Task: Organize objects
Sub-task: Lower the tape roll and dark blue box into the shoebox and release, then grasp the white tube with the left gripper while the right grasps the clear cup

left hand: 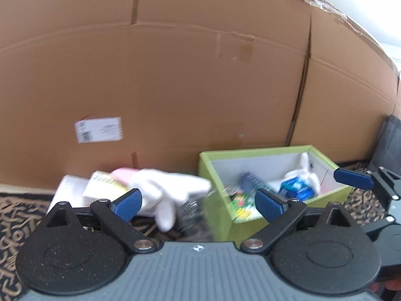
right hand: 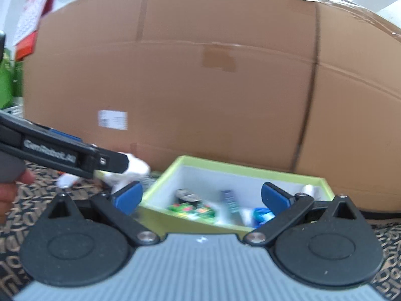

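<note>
A lime-green storage box (left hand: 218,165) (right hand: 225,169) stands on the rug with its top open. It holds a white plush rabbit (left hand: 305,175), a blue packet (left hand: 295,188) (right hand: 262,214), a dark can (left hand: 250,181) and a green packet (left hand: 240,205) (right hand: 193,209). Left of the box lies a blurred pile: a white plush toy (left hand: 160,190), a yellow-and-white carton (left hand: 105,185) and a pink item (left hand: 122,173). My left gripper (left hand: 199,205) is open before the pile and the box's left wall, holding nothing. My right gripper (right hand: 201,197) is open in front of the box, holding nothing.
A huge cardboard box (left hand: 175,75) (right hand: 175,87) forms a wall right behind everything. The floor is a dark patterned rug (left hand: 15,215). A black bag (left hand: 388,140) stands at the right. A person's hand (right hand: 10,193) holds the left tool; a red calendar (right hand: 32,12) hangs far left.
</note>
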Motion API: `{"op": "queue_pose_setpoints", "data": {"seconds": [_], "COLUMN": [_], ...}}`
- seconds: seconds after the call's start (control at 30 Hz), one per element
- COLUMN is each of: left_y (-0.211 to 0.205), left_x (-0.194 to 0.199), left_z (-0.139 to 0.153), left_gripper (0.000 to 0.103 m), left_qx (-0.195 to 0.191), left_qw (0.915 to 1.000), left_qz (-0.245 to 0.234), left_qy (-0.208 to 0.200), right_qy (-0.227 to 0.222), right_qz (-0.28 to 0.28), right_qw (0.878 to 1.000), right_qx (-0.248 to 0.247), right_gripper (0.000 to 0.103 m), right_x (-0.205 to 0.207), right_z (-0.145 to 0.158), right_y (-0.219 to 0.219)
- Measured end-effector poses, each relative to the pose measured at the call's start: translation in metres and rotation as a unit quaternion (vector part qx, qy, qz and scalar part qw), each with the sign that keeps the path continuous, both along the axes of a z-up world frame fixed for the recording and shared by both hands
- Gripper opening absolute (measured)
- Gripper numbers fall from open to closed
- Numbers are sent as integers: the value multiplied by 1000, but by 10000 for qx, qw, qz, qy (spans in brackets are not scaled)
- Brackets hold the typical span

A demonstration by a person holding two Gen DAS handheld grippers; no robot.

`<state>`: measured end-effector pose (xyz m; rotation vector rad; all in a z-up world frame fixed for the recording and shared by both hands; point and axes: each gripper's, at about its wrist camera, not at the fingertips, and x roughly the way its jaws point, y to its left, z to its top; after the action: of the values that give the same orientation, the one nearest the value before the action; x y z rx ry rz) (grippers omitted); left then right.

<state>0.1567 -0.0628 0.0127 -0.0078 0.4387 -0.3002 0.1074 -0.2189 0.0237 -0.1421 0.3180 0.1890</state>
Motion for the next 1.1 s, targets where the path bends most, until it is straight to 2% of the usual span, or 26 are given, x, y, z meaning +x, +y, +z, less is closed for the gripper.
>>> {"op": "queue_pose_setpoints", "data": {"seconds": [0.23,0.37,0.57,0.73,0.83,0.9,0.97,1.03,1.1], "left_y": [48,80,112,116,116,117,118,117,116], "left_x": [-10,-1,17,45,61,69,76,82,87], "left_z": [-22,-31,-40,-52,-57,-60,-62,-65,-69], "left_gripper": [100,100,100,99,96,95,94,90,86], "left_qx": [329,190,135,455,666,749,833,935,1011], "left_qw": [9979,9945,9890,9864,9842,9831,9822,9814,9807], "left_qz": [494,858,1273,1369,1437,1477,1484,1465,1449], "left_qy": [272,579,743,785,785,784,797,815,842], "right_qy": [383,687,1242,1388,865,368,-65,-113,17], "right_qz": [549,770,413,343,489,457,401,398,437], "right_qw": [9977,9945,9883,9852,9941,9982,9960,9893,9834], "right_qx": [41,164,783,945,443,-120,-799,-1400,-1761], "right_gripper": [103,103,102,88,88,88,88,88,88], "right_x": [-13,-11,13,33,33,31,36,50,68], "right_z": [-19,-37,-58,-61,-48,-36,-31,-31,-36], "right_y": [54,77,81,91,108,119,128,136,141]}}
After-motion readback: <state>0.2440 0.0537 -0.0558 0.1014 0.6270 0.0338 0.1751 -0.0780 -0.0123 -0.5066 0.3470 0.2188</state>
